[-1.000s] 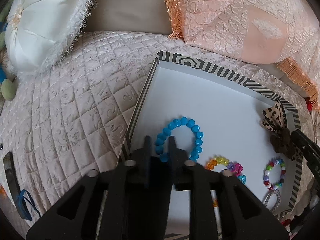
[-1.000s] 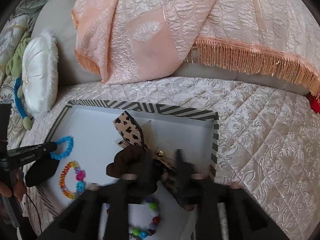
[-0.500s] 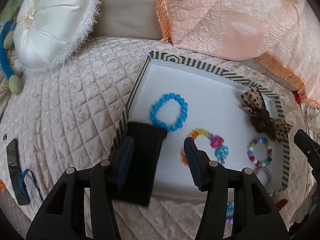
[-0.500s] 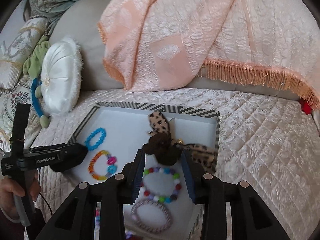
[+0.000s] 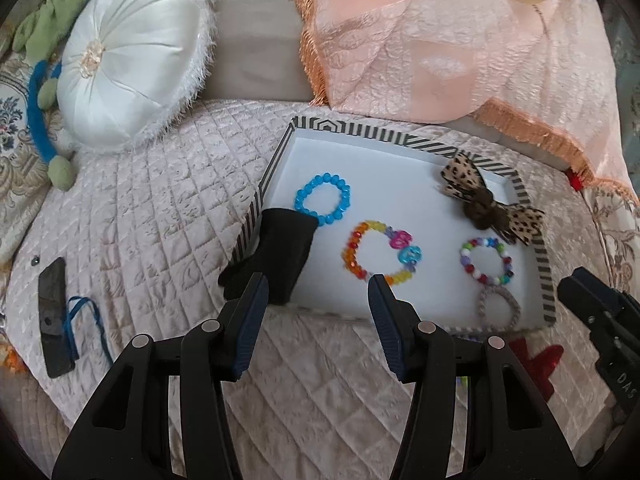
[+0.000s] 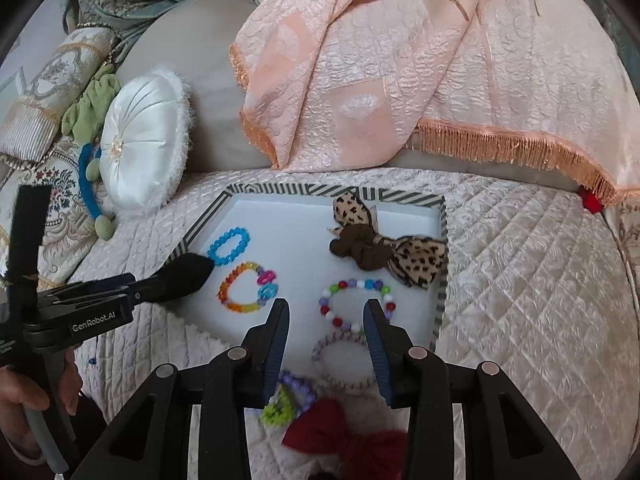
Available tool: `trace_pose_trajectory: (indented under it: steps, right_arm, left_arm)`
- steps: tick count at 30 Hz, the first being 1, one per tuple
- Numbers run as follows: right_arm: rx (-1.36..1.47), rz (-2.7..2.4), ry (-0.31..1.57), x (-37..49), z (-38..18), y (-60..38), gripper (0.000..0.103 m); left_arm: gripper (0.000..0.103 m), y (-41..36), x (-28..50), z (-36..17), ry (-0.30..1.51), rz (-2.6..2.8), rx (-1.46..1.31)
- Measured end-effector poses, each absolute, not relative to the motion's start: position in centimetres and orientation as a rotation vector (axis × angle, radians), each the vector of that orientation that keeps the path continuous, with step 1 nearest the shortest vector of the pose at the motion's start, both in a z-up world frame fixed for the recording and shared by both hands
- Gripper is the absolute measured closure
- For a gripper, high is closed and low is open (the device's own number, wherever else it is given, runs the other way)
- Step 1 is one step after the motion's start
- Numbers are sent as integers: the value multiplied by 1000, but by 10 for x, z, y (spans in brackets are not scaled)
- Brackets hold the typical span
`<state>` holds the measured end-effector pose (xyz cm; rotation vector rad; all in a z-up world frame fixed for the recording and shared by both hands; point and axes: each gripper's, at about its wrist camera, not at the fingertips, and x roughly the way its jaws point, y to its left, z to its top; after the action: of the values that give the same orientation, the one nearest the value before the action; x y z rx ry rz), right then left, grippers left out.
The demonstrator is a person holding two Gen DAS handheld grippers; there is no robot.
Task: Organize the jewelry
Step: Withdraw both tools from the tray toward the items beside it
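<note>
A striped tray (image 5: 545, 264) is sitting on a quilted sofa seat (image 5: 152, 216). Inside it are lying a blue bracelet (image 5: 322, 199) at the far left, a rainbow bracelet (image 5: 380, 252) nearer, a leopard bow (image 5: 492, 205) against the far right wall, a mixed bead bracelet (image 5: 486, 261) and a braided hair tie (image 5: 498, 307) at the near right.

A second ago both claws were clenched, the left one on the blue bracelet, the right one on the leopard bow. Now the left claw (image 5: 318, 294) is hanging released and empty over the near edge of the tray, and the right claw (image 6: 326, 316) is hovering released and empty above the mixed bead bracelet. Both pieces are lying free in the tray, so those two placements look finished.

Outside the tray's near edge, a purple bead bracelet (image 6: 298, 390), a green charm (image 6: 278, 412) and a red bow (image 6: 344, 444) are waiting on the seat. They are probably next.

A black cloth (image 5: 276, 256) is draping over the tray's left wall.
</note>
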<state>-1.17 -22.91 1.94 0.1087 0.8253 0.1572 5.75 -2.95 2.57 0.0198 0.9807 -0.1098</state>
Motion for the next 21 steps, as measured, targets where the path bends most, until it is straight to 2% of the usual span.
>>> trace_pose_trajectory:
  steps: [11, 21]
  right_arm:
    - [114, 149, 793, -56, 33, -221, 64]
    - [114, 142, 781, -87, 37, -221, 57]
  left_arm:
    - [51, -41, 5, 36, 936, -138, 36]
    - [51, -52, -29, 42, 896, -147, 58]
